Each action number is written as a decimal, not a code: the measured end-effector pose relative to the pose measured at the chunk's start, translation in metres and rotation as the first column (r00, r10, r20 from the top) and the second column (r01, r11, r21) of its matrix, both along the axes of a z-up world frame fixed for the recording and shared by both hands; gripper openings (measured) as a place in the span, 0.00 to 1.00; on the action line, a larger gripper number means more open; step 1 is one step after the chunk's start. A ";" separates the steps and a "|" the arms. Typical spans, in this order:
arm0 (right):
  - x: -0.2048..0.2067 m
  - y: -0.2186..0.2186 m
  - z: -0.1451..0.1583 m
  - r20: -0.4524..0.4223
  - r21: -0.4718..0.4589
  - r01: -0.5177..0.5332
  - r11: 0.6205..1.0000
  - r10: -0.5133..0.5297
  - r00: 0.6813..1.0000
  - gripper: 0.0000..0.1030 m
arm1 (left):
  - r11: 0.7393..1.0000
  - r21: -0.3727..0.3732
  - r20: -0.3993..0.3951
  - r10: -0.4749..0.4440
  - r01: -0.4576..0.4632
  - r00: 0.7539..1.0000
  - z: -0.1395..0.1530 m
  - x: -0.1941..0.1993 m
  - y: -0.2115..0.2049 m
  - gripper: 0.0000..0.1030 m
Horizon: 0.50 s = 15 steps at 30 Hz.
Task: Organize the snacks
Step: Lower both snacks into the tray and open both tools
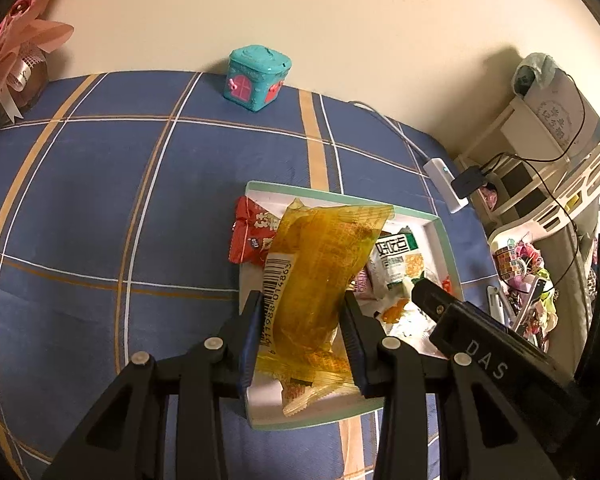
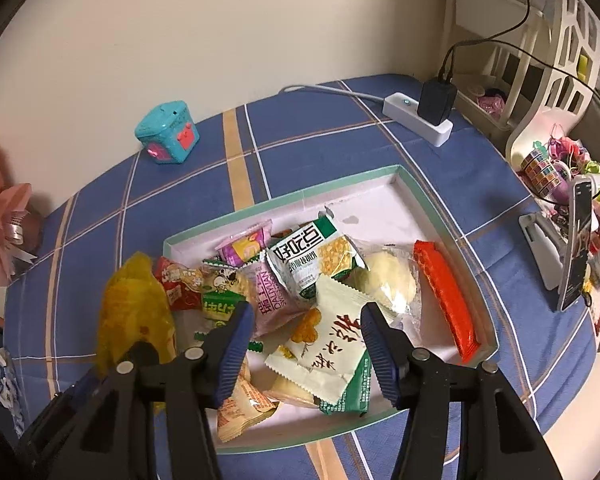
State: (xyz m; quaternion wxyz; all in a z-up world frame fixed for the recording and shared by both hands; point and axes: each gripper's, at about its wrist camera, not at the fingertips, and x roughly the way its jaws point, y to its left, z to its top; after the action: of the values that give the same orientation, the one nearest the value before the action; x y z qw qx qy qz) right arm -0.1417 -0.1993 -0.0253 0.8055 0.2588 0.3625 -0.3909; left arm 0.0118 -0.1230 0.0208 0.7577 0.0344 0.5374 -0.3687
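A shallow white box with a mint-green rim (image 2: 440, 212) sits on the blue plaid cloth and holds several snack packets. My left gripper (image 1: 302, 312) is shut on a translucent yellow snack packet (image 1: 320, 264) with a barcode, held above the box's left side; the packet also shows in the right wrist view (image 2: 136, 312). My right gripper (image 2: 306, 316) is open and empty, hovering over a cream packet with red writing (image 2: 332, 340). A green-and-white packet (image 2: 312, 260), a red packet (image 2: 448, 296) and a round pale bun (image 2: 388, 280) lie in the box.
A teal toy house box (image 2: 168, 132) stands at the back by the wall. A white power strip with a black charger (image 2: 420, 116) lies at the back right. A phone on a stand (image 2: 576, 244) and a cluttered white rack (image 2: 552, 80) are at the right. Pink flowers (image 1: 16, 52) stand far left.
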 end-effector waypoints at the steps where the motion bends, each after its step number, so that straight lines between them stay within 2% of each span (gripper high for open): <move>1: 0.001 -0.001 -0.002 -0.004 0.007 0.000 1.000 0.000 1.000 0.57 | 1.000 0.002 -0.005 0.002 -0.002 1.000 -0.003 0.001 -0.001 0.38; 9: 0.004 -0.009 -0.021 -0.037 0.061 0.022 0.998 -0.020 0.999 0.57 | 1.000 0.002 -0.041 0.004 -0.004 0.999 -0.024 0.012 -0.013 0.38; 15: 0.003 -0.011 -0.022 -0.039 0.061 0.034 0.998 -0.031 0.999 0.57 | 1.000 -0.014 -0.103 0.009 -0.011 0.995 -0.041 0.017 -0.018 0.38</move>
State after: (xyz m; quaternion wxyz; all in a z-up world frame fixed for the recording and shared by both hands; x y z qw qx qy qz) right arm -0.1386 -0.2106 -0.0476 0.7837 0.2821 0.3853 -0.3973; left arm 0.0292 -0.1409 -0.0205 0.7311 0.0072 0.5731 -0.3702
